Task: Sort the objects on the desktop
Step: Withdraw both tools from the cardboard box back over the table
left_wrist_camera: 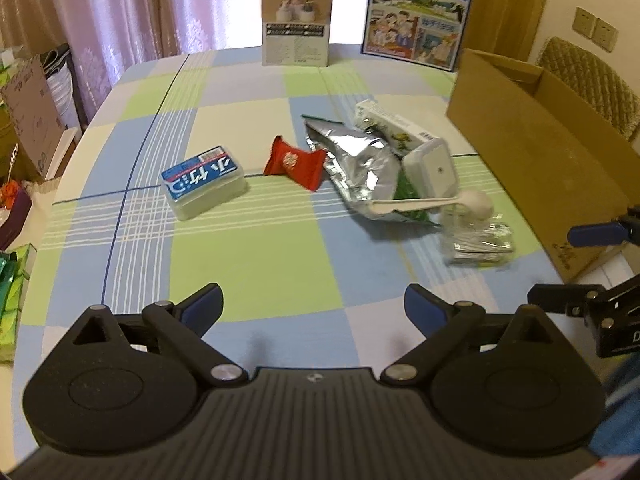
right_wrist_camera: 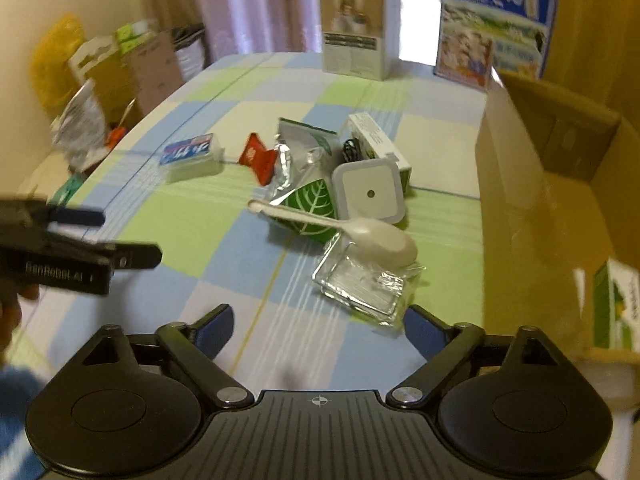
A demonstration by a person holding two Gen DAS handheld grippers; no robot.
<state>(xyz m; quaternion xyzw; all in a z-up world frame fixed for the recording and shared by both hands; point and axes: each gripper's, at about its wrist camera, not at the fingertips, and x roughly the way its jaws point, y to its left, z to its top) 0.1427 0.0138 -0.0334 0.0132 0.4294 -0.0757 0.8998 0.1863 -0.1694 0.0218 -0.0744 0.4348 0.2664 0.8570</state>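
Observation:
A blue-topped tissue pack (left_wrist_camera: 203,181) (right_wrist_camera: 191,157), a red candy wrapper (left_wrist_camera: 294,163) (right_wrist_camera: 258,159), a silver foil bag (left_wrist_camera: 352,162) (right_wrist_camera: 296,160), a white-green carton (left_wrist_camera: 394,128) (right_wrist_camera: 376,140), a square white device (left_wrist_camera: 431,169) (right_wrist_camera: 370,192), a white spoon (left_wrist_camera: 440,202) (right_wrist_camera: 352,228) and a clear plastic packet (left_wrist_camera: 480,240) (right_wrist_camera: 364,280) lie on the checked tablecloth (left_wrist_camera: 260,264) (right_wrist_camera: 200,224). My left gripper (left_wrist_camera: 314,308) (right_wrist_camera: 132,236) is open and empty above the near cloth. My right gripper (right_wrist_camera: 318,326) is open and empty just short of the clear packet.
An open cardboard box (left_wrist_camera: 536,148) (right_wrist_camera: 540,184) stands at the right, with a green-white item (right_wrist_camera: 616,308) inside. A white box (left_wrist_camera: 297,20) (right_wrist_camera: 358,32) and a blue milk carton (left_wrist_camera: 418,12) (right_wrist_camera: 492,24) stand at the far edge. Boxes and bags (left_wrist_camera: 28,120) (right_wrist_camera: 100,92) crowd the floor left.

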